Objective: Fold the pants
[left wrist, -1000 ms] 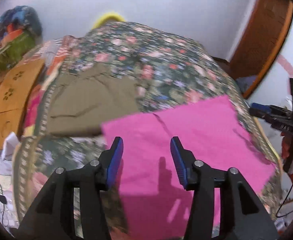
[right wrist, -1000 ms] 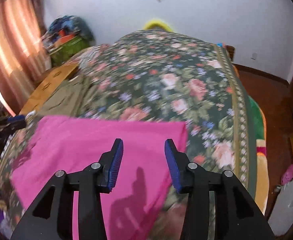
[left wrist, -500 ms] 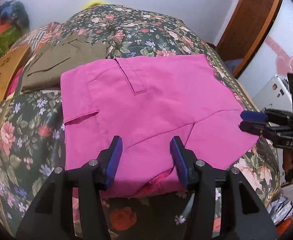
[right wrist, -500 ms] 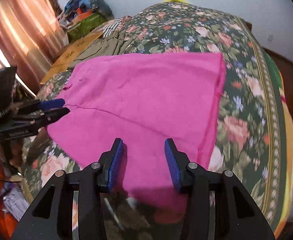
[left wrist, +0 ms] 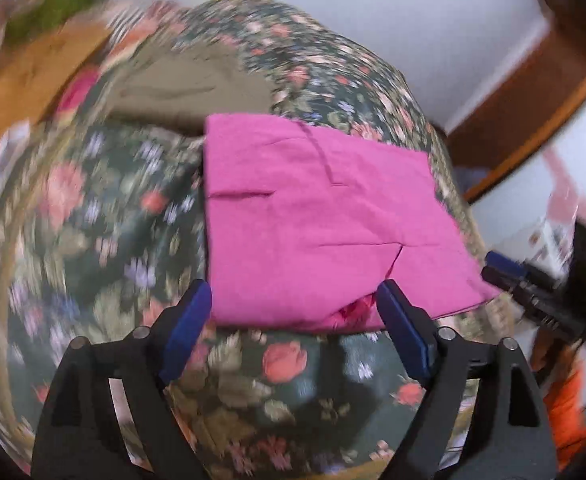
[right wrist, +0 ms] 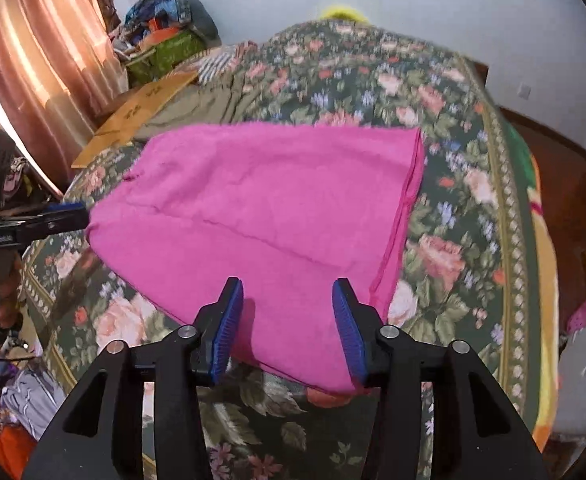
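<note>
The pink pants (left wrist: 313, 220) lie folded flat on the floral bedspread (left wrist: 105, 240); they also show in the right wrist view (right wrist: 269, 216). My left gripper (left wrist: 293, 328) is open and empty, hanging just short of the pants' near edge. My right gripper (right wrist: 287, 324) is open and empty over the pants' near edge. The right gripper also shows at the pants' right corner in the left wrist view (left wrist: 505, 268). The left gripper shows at the pants' left corner in the right wrist view (right wrist: 65, 214).
Folded olive pants (left wrist: 189, 88) lie behind the pink ones, also in the right wrist view (right wrist: 201, 108). A cardboard sheet (right wrist: 141, 108) and piled clutter (right wrist: 165, 28) sit at the bed's left. Curtains (right wrist: 33, 80) hang left. A wooden door frame (left wrist: 533, 80) stands right.
Both grippers have drawn back from the pants, which now lie released on the bed. My left gripper's jaws have opened wider.
</note>
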The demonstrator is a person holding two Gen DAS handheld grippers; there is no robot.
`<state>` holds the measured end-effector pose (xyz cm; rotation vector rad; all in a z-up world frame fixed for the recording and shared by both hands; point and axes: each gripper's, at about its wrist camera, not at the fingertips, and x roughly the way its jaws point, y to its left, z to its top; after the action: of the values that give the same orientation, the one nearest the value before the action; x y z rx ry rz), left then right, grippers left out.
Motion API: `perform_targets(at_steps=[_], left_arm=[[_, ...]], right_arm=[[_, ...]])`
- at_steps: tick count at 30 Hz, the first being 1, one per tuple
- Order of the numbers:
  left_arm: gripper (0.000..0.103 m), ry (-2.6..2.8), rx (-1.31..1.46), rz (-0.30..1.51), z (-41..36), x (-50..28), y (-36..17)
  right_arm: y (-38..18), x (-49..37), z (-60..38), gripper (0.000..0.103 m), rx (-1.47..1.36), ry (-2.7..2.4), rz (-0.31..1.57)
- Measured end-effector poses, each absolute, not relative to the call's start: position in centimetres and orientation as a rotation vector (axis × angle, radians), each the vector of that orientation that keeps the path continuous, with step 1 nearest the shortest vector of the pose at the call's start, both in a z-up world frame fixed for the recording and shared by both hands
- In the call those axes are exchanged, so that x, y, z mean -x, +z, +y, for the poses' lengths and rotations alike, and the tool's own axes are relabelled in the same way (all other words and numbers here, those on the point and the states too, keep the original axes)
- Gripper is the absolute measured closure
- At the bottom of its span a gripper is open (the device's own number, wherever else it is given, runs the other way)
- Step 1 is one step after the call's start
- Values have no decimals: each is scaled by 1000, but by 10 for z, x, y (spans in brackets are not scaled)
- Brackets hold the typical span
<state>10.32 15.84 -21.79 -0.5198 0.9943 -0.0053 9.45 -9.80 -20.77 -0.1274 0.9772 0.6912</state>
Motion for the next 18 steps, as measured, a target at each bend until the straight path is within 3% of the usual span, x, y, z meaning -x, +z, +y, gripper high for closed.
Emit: perform_targets(at_steps=[7, 14, 18], left_arm=[[18, -35, 732, 1020, 170, -80, -243], [18, -74, 788, 1029, 156, -84, -257], [12, -85, 813, 994, 150, -89, -258]], right_arm=[[-193, -89, -77, 57, 92, 751, 895], [-220, -87, -49, 57, 169, 767, 949], [-229, -86, -54, 56, 165, 790, 957]])
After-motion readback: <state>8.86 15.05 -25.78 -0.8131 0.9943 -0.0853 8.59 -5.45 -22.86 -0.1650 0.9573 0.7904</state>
